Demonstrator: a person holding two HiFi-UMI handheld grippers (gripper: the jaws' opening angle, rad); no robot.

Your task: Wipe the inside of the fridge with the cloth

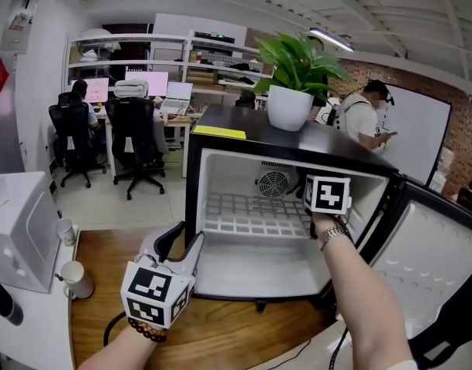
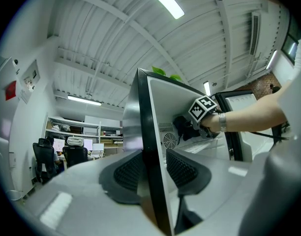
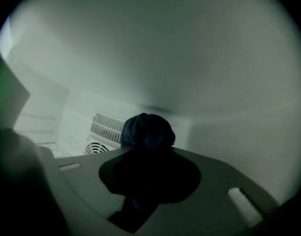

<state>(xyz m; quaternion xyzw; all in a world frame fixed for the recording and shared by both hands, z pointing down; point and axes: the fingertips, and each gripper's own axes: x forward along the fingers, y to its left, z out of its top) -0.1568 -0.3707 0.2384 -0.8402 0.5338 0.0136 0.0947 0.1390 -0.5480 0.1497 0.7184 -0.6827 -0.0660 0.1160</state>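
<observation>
In the head view, a small fridge (image 1: 192, 199) stands open on a wooden table (image 1: 220, 330) with a potted plant (image 1: 291, 79) on top. The left gripper (image 1: 183, 245) sits at its left wall, and the right gripper (image 1: 325, 196) is up inside by the right wall.

In the left gripper view, the jaws clamp the front edge of that wall.

In the right gripper view, the jaws pinch a bunched dark cloth (image 3: 146, 131) close under the fridge ceiling, near the rear vent (image 3: 107, 127).
</observation>
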